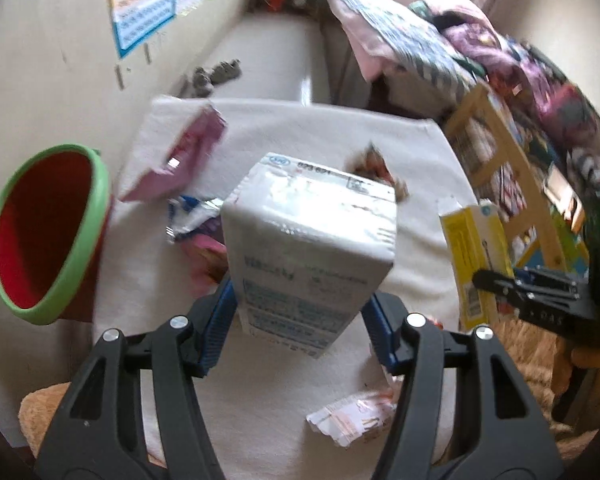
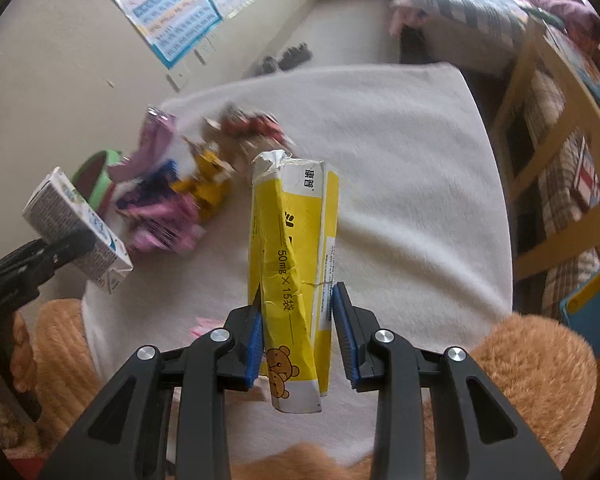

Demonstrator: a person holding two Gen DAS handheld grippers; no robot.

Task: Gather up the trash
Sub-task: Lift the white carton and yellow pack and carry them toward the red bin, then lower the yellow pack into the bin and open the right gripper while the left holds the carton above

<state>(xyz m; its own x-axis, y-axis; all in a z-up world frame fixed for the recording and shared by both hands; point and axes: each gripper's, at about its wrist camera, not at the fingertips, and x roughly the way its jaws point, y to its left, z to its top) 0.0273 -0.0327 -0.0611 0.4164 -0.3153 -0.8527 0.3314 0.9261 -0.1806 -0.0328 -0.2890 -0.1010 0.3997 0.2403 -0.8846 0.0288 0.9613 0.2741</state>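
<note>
My left gripper is shut on a white milk carton and holds it above the white cloth. The carton also shows in the right wrist view. My right gripper is shut on a crumpled yellow medicine box, seen too in the left wrist view. A red bin with a green rim stands at the left, beside the cloth. Pink, purple, yellow and red wrappers lie on the cloth. A white and orange wrapper lies near my left gripper.
A wooden shelf full of things stands at the right. A fluffy tan rug lies under the cloth. A bed with bedding is at the back. Posters hang on the wall at the left.
</note>
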